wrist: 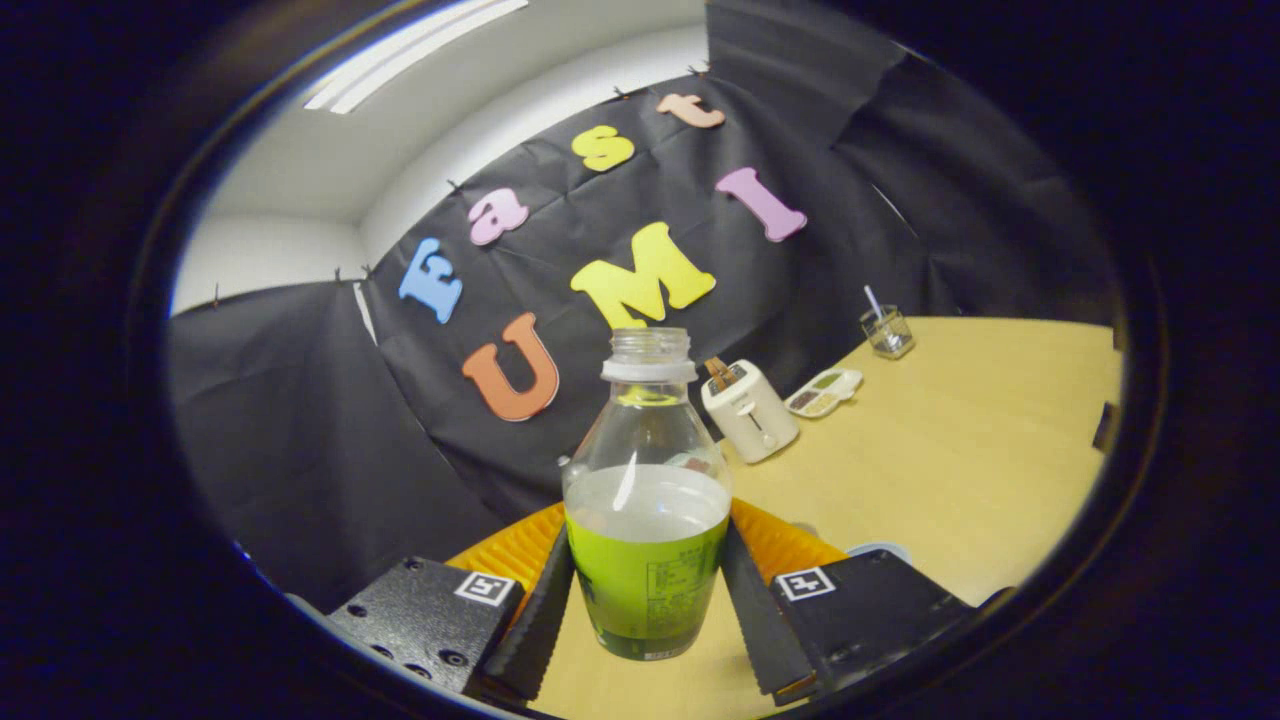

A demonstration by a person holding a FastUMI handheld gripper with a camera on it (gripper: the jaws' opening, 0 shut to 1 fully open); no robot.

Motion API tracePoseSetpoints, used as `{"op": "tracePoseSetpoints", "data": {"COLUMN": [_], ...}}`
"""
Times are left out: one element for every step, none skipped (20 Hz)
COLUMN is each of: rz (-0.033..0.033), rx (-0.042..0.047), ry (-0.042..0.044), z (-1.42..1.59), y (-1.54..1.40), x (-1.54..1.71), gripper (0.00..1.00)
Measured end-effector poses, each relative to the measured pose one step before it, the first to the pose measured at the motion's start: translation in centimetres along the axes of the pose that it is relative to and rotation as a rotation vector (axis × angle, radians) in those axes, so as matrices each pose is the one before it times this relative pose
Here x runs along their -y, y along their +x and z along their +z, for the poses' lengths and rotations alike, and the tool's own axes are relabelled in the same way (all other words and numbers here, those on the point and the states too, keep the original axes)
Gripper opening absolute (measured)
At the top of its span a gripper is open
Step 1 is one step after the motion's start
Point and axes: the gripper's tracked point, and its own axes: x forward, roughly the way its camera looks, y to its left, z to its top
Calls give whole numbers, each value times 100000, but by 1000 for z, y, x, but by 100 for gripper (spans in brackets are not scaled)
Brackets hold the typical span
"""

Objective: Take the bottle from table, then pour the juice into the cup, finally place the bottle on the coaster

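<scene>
Bottle (648, 500), uncapped and about half full of green juice, sits upright between the fingers (540, 610), which are clamped on its lower body from both sides, above the worktop (960, 450). With no cap on, a quick swing could slosh juice out early, and a smooth, rounded body like that may slip.

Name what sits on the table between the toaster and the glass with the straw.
In the gripper view, a flat pale device with buttons lies between the toaster and the glass. The gripper grips the bottle.
</scene>
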Motion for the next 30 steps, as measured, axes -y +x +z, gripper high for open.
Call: {"op": "tracePoseSetpoints", "data": {"rz": [-4611,-4444,-3506,-1979,-2479,-2105,-1274,-1079,-1830,-1799,-1562,-1279,-96,670,-3,-705,-2370,-990,379,83,-368,-497,-639,-371,351,420,861,846,384,640], "rx": [1702,2193,1704,345,-941,-376,-181,388,1099,1382,-55,-458,-434,-226,-146,-163,176,-369,-888,-673,-492,-388,-187,-798,-1020,-894,-1170,-954,-527,-372], "ry": [-7930,-5828,-5169,-4375,-3560,-2386,-1797,-1382,-1925,-2789,-3312,-3093,-2133,-693,149,38,-547,-55,-619,-1359,-1658,-1128,-919,-663,-484,46,1374,2093,2286,2000], "z": [318,244,272,-19,-177,-7,54,83,180,250,81,-245,-32,-140,-160,-404,-559,-455,-680,-626,-384,-321,-198,-371,-542,-491,-535,-549,-394,-294], "y": [130,249,319,494,587,579,617,715,610,700,669,684,832,1117,1050,1013,859,894,886,757,745,696,590,680,573,488,346,448,280,234], "x": [1001,846,781,319,465,410,95,76,34,14,-192,-261,-555,-532,-542,-461,-260,-503,-865,-886,-618,-426,-363,-148,-316,-150,-302,-130,-24,34], "gripper": [80,80,80,80,80,80,80,81,81,81,81,81,81,81,81,81,81,81,81,81,81,81,81,81,82,82,82,82,82,82]}}
